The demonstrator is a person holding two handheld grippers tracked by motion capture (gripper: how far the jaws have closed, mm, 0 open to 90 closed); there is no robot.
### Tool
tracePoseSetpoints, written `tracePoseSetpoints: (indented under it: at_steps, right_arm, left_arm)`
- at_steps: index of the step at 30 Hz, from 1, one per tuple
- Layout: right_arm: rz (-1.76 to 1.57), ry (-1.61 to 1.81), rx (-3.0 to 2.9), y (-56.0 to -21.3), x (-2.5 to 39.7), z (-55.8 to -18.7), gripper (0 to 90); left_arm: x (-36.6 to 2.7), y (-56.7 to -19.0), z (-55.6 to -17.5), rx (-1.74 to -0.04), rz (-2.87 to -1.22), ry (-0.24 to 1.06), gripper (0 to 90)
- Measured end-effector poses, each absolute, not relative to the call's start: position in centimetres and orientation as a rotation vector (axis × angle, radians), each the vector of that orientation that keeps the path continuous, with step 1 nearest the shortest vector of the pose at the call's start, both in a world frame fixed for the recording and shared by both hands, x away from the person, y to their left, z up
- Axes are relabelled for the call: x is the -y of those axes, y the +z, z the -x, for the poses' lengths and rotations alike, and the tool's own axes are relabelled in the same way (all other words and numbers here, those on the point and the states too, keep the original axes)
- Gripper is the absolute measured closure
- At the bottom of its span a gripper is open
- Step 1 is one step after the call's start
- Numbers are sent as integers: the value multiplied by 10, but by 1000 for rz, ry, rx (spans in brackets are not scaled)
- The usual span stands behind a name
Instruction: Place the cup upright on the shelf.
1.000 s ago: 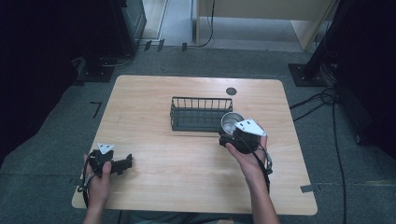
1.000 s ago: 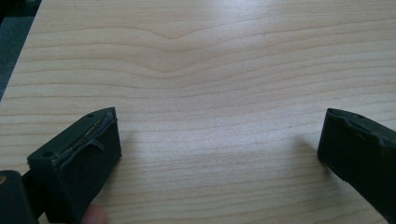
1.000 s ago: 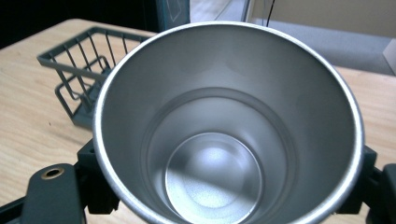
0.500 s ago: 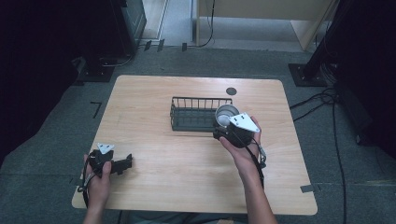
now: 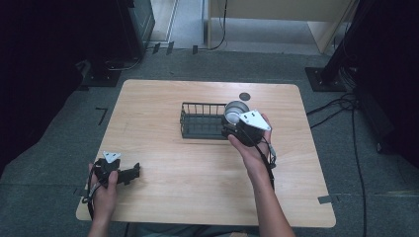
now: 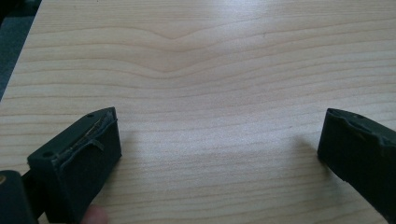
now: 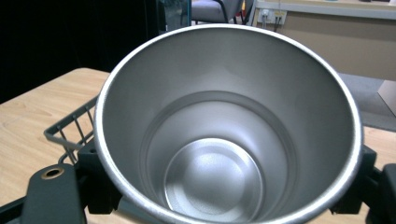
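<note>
Steel cup (image 7: 224,140), a round brushed-metal tumbler with a plain rim, sits clamped between the two black jaws of the right gripper (image 7: 224,186), its open mouth turned toward that gripper's camera and its inside bare down to the shiny base. From the high view, the cup (image 5: 235,109) is held above the right end of a black wire basket (image 5: 200,121) standing near the middle of a light wooden table (image 5: 197,197); whether cup and basket touch cannot be told. The basket's wire wall (image 7: 70,130) shows just behind the cup's left side, and nothing can be made out inside the basket. The person's right hand (image 5: 249,145) wraps the right gripper (image 5: 238,123) from below. At the table's near left corner, the left hand (image 5: 101,190) rests the left gripper (image 5: 133,172) on the wood, well apart from the basket. Its jaws stand wide apart over bare tabletop (image 6: 210,93), holding nothing; the left gripper (image 6: 217,144) lies low against the grain.
</note>
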State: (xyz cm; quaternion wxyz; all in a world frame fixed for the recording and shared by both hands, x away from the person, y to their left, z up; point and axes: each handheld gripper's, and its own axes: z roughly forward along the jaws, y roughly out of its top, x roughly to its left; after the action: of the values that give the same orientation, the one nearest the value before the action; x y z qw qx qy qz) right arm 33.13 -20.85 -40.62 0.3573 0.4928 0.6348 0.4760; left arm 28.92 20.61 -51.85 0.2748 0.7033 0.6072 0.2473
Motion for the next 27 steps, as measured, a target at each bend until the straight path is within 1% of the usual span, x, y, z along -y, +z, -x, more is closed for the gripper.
tracePoseSetpoints:
  at_steps: [22,27]
  right_arm:
    - [-1276,1197,-1656,-418,190,-378,182]
    - [-1303,1180,-1672,-425,188,-387,182]
  left_arm:
    - [-206,-519,-289,-1633,-1888,665,0]
    - [-206,-519,-289,-1633,-1887,665,0]
